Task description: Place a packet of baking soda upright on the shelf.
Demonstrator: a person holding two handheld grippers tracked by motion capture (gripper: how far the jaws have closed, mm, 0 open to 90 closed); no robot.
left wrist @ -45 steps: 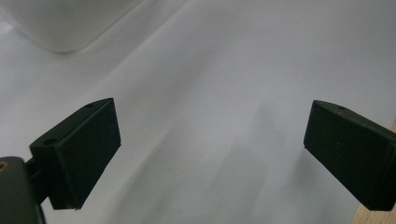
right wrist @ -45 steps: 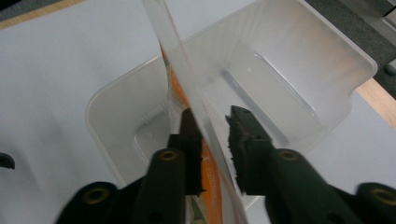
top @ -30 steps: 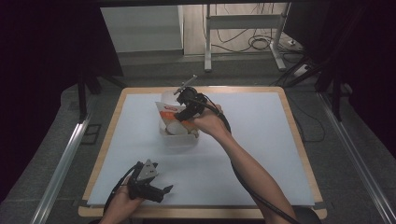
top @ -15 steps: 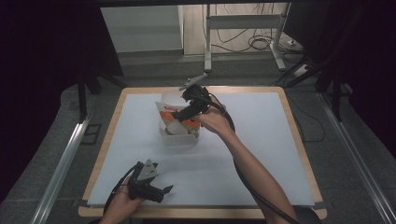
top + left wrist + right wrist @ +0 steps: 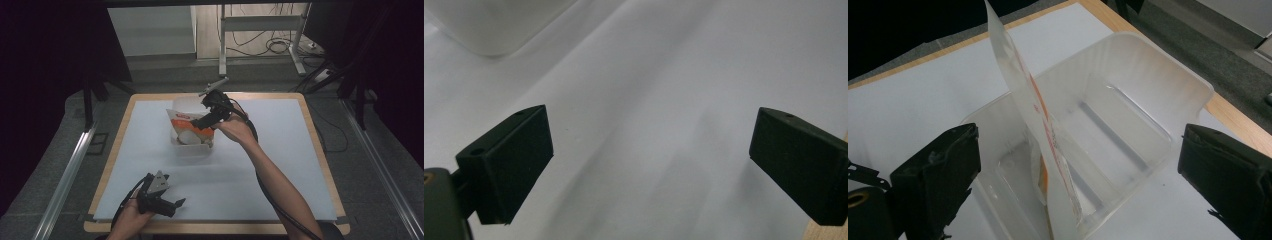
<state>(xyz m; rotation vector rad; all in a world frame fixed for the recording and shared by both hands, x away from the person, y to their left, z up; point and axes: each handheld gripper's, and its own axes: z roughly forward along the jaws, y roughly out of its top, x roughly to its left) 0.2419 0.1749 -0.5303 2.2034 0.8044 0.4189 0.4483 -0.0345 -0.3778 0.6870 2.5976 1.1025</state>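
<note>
While the high view shows the packet (image 5: pixel 192 131) as a white and orange shape leaning in the clear plastic bin (image 5: pixel 186 106), the right gripper view looks down on it edge-on: a thin, stiff bag (image 5: pixel 1040 140) with orange print, standing upright against the near wall of the bin (image 5: pixel 1148 100) and rising well above its rim. That close view also shows that the bin's far part is bare, with only ridges on its floor, which the high view cannot settle. From above, something pale and rounded sits low beside the packet (whether it is part of the bag or a separate thing I cannot tell).

Counted: one bin, one packet, two grippers.

The bin stands on the white mat (image 5: pixel 280 165), toward the far edge and left of the middle. The right gripper (image 5: pixel 212 116) hangs just over the bin's near right corner; its jaws have just been opening and now stand wide apart, pressing on nothing, with the packet's top edge between them in its own view (image 5: pixel 1075 175).

The left gripper (image 5: pixel 172 202) rests near the front left edge of the table (image 5: pixel 320 145), well apart from the bin. Its own view (image 5: pixel 651 165) shows both jaws spread over bare mat (image 5: pixel 664 75), with one rounded corner of the bin (image 5: pixel 494 25) at the top left.
</note>
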